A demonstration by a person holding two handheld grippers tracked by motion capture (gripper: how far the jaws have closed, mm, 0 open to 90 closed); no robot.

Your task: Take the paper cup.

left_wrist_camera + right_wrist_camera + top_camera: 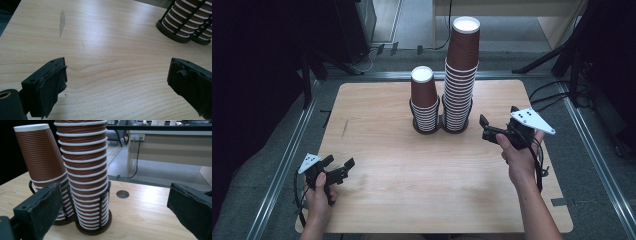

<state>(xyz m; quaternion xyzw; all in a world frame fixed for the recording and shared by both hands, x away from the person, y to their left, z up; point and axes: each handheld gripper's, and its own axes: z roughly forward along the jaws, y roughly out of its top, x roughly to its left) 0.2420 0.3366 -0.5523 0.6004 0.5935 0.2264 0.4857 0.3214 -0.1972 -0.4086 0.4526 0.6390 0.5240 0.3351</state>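
Over the tabletop [377,180] at about seven o'clock, my left gripper [340,165] hangs with its jaws spread wide, nothing between them and bare wood beneath in the left gripper view. At three o'clock my right gripper [498,120] is spread just as wide, holding nothing, its jaws pointing toward the cups. Near twelve o'clock two stacks of ribbed brown paper cups stand upright in black wire holders, touching side by side: the tall stack [460,80] on the right, the short stack [424,100] on the left. In the right gripper view the tall stack [85,175] stands beyond the open jaws, apart from them.
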